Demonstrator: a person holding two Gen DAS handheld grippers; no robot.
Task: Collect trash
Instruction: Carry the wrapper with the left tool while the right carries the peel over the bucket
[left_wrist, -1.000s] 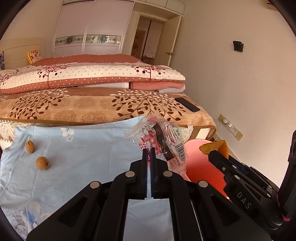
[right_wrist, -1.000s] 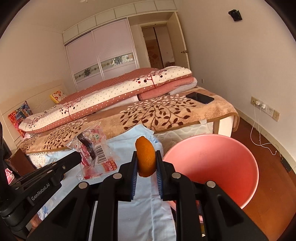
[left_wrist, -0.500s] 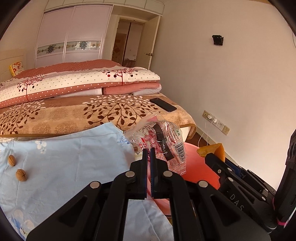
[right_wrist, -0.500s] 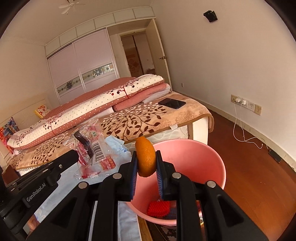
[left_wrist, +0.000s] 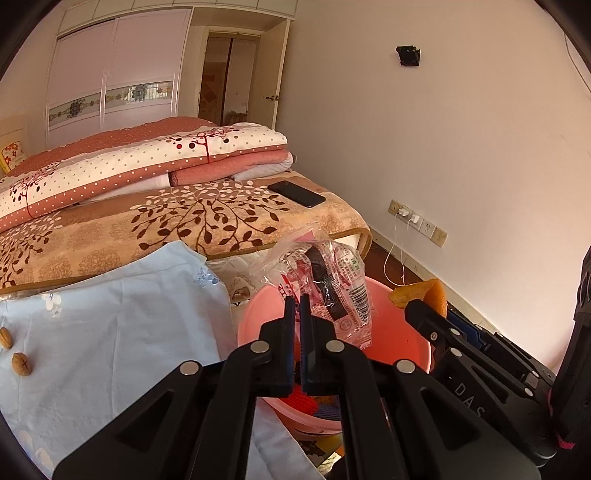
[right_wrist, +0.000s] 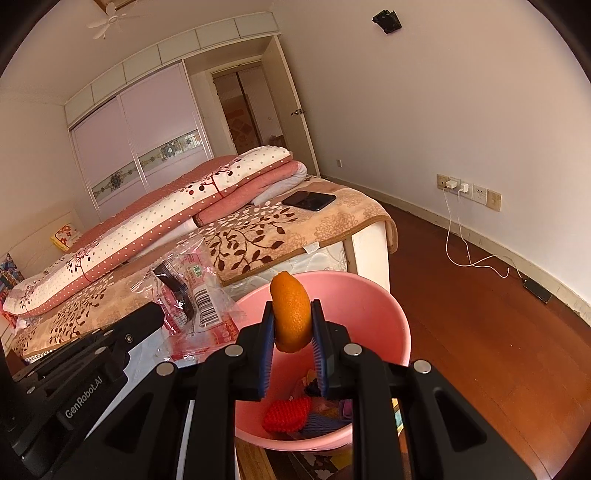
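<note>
My left gripper (left_wrist: 294, 301) is shut on a crumpled clear plastic wrapper (left_wrist: 332, 284) with red print and a barcode, held over the near rim of the pink bin (left_wrist: 402, 332). In the right wrist view the same wrapper (right_wrist: 192, 295) hangs at the left, beside the bin's left rim. My right gripper (right_wrist: 291, 310) is shut on a piece of orange peel (right_wrist: 291, 312), held above the pink bin (right_wrist: 369, 306). The peel (left_wrist: 424, 293) also shows at the right of the left wrist view. Several bits of trash lie in the bin's bottom, among them a red knitted piece (right_wrist: 286, 413).
A light blue cloth (left_wrist: 103, 325) covers the surface at left, with two walnuts (left_wrist: 20, 363) on it. Behind stands a bed with a brown leaf blanket (left_wrist: 184, 221) and a black phone (left_wrist: 295, 194). A charger cable (right_wrist: 469, 254) trails over the wooden floor.
Both grippers have moved right, from over the blue cloth to over the pink bin. The wrapper and the peel stay gripped. The walnuts have slid to the left edge of view.
</note>
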